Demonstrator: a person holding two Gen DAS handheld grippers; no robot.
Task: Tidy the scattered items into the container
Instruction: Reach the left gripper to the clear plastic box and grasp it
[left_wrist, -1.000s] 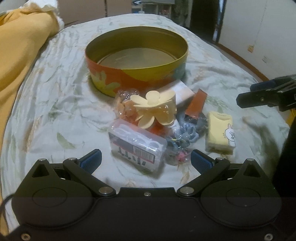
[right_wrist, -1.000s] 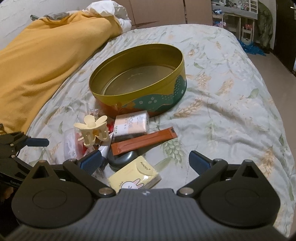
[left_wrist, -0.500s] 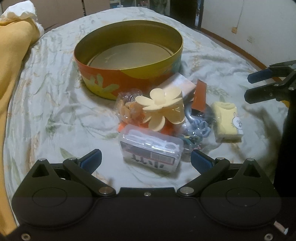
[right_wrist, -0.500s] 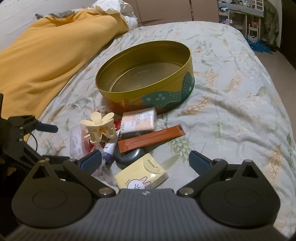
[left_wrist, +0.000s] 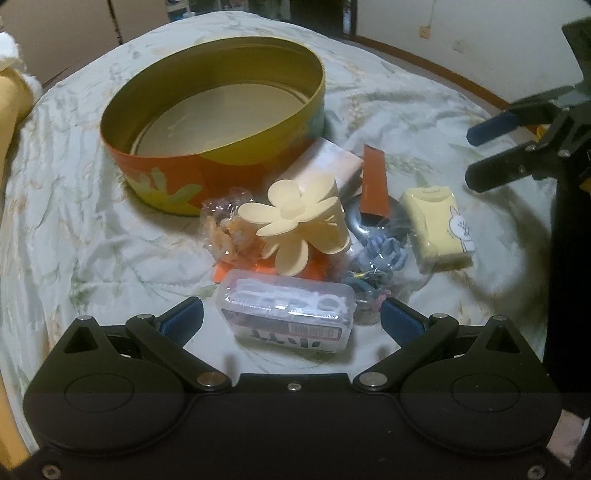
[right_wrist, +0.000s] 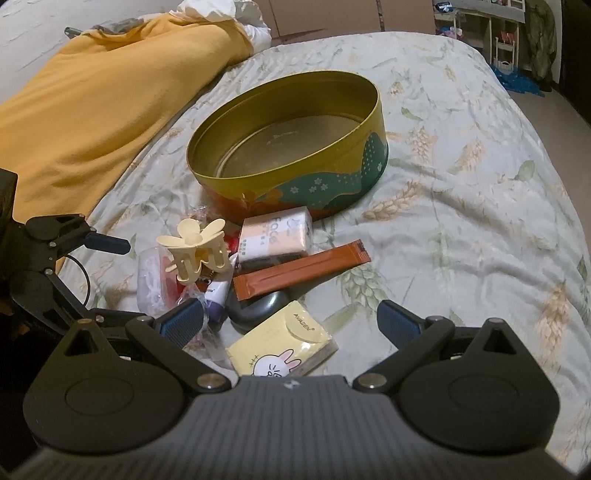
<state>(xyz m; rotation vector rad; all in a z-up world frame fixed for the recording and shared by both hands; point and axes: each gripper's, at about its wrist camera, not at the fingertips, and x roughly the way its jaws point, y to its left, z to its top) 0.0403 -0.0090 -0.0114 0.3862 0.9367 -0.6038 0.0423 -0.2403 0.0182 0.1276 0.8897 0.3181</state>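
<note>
A round yellow and orange tin stands empty on the bed. In front of it lies a heap: a cream flower hair claw, a clear plastic box, a yellow tissue pack with a rabbit, a pink tissue pack, an orange sachet, a dark oval case and small wrapped bits. My left gripper is open, its fingers either side of the clear box. My right gripper is open just over the yellow tissue pack.
The bed has a pale leaf-print sheet. A mustard blanket is bunched along the left. The right gripper shows at the right edge of the left wrist view, the left gripper at the left of the right wrist view.
Both grippers have moved forward toward the heap. The clear box now lies between the left fingers and the yellow tissue pack sits closer under the right gripper. Nothing was taken hold of.
</note>
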